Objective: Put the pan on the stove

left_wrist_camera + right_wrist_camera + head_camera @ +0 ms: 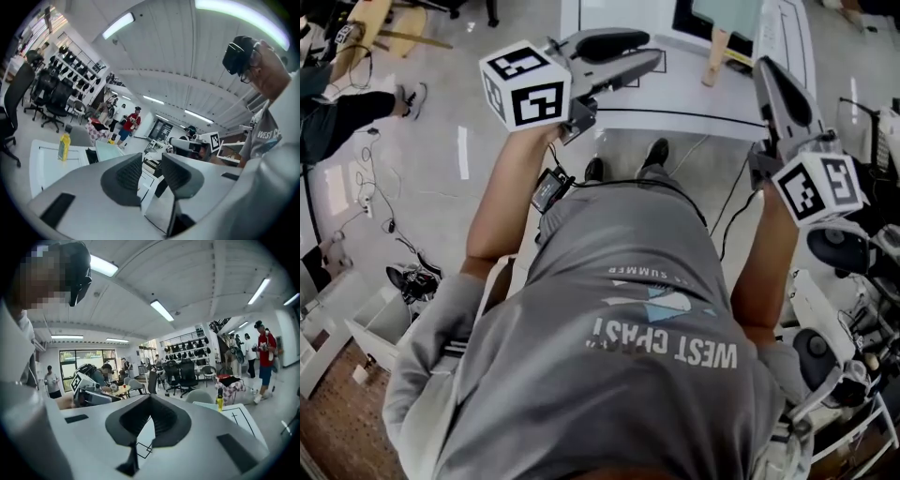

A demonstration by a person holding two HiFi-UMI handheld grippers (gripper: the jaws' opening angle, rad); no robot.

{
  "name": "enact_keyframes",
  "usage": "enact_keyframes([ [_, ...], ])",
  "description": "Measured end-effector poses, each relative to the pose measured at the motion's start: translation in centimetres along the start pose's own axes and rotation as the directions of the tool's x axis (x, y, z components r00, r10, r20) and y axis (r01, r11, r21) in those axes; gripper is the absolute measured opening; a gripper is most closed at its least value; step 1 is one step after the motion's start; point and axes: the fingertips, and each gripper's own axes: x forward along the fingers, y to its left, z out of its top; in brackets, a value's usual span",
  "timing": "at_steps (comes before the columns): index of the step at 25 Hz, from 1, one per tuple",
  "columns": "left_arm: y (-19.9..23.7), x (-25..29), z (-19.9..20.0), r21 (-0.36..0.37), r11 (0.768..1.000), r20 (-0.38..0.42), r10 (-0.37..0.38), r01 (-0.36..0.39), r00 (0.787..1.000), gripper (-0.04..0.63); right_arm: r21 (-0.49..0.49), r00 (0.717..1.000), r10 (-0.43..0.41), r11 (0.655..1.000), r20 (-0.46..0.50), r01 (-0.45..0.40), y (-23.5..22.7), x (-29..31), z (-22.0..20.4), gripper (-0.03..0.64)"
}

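No view shows a pan or a stove. In the head view both grippers are held up in front of the person's chest, above the floor and near a white table (694, 103). My left gripper (652, 49) points right toward the table, and my right gripper (764, 67) points away from the body. In the left gripper view the left gripper (152, 166) has a narrow gap between its ribbed pads, with nothing in it. The right gripper (150, 401) has its pads pressed together on nothing.
A yellow bottle (64, 145) stands on the white table (243, 420), beside a pale green sheet (110, 151). Office chairs (187, 376) and several people stand further back in the room. Equipment (848, 248) crowds the floor at the person's right.
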Motion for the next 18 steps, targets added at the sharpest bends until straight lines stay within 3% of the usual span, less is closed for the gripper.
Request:
enact_keyframes([
  [3,-2.1,-2.2,1.3,0.097,0.995,0.032,0.003,-0.007,0.999,0.089,-0.022,1.0,-0.009,1.0,0.007,0.009,2.4,-1.3,0.7,0.008],
  [6,-3.9,-4.0,1.8,0.144,0.99,0.044,-0.005,-0.002,0.999,0.081,-0.034,1.0,-0.011,0.999,0.011,0.011,4.5,-2.3,1.1,0.008],
  [18,-7.6,-6.7,0.2,0.151,0.987,0.025,-0.067,0.062,0.997,0.081,-0.007,0.995,-0.093,0.996,0.028,0.093,7.6,-7.0,-0.3,0.008],
])
